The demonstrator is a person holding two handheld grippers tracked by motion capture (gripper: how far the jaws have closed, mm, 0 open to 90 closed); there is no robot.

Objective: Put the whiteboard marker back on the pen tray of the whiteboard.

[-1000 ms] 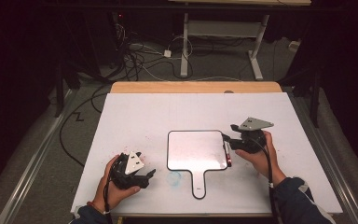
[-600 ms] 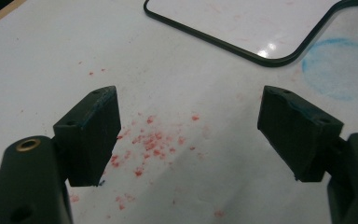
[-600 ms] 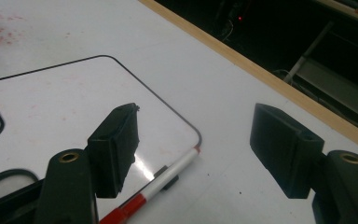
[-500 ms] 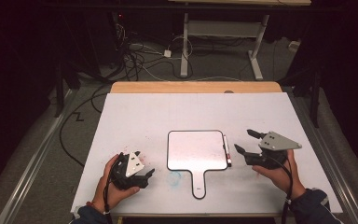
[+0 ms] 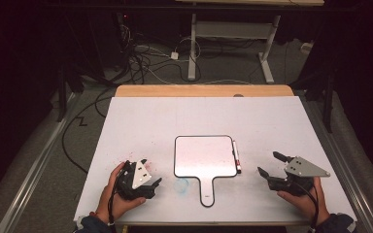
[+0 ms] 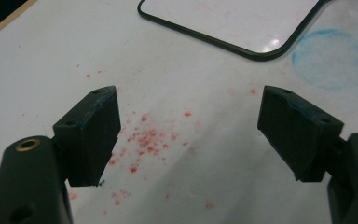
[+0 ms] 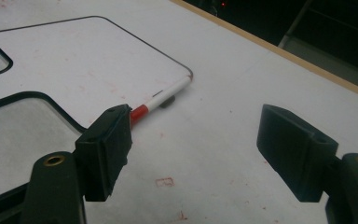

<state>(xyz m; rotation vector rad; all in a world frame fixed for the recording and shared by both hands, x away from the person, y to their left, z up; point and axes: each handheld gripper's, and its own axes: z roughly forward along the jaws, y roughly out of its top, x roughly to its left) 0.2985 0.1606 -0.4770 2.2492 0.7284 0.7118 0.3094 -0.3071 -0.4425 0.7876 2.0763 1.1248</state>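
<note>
A white paddle-shaped whiteboard [image 5: 204, 155] with a black rim lies flat at the table's middle, its handle toward the near edge. A white marker with a red cap [image 5: 236, 156] lies along its right edge. My right gripper [image 5: 267, 163] rests right of the marker, apart from it. Its jaws have just been opening and stand open, with nothing between them. In the right gripper view [image 7: 196, 140] the marker [image 7: 163, 100] runs out from behind the left jaw tip, against the board's corner [image 7: 84, 56]. My left gripper [image 5: 150, 172] sits open at the near left. In the left gripper view [image 6: 189, 130] it holds nothing.
Red specks [image 6: 144, 140] and a blue smear [image 6: 335, 58] stain the white table cover [image 5: 175, 116] left of the board's handle. A wooden table edge [image 5: 204, 91] runs along the far side. Cables [image 5: 145, 63] and a desk frame [image 5: 228, 34] are on the floor beyond.
The right gripper has drawn away from the marker at the board's right edge, moving right and toward the near edge with wider jaws. The marker stays beside the board. The left gripper has kept still.
</note>
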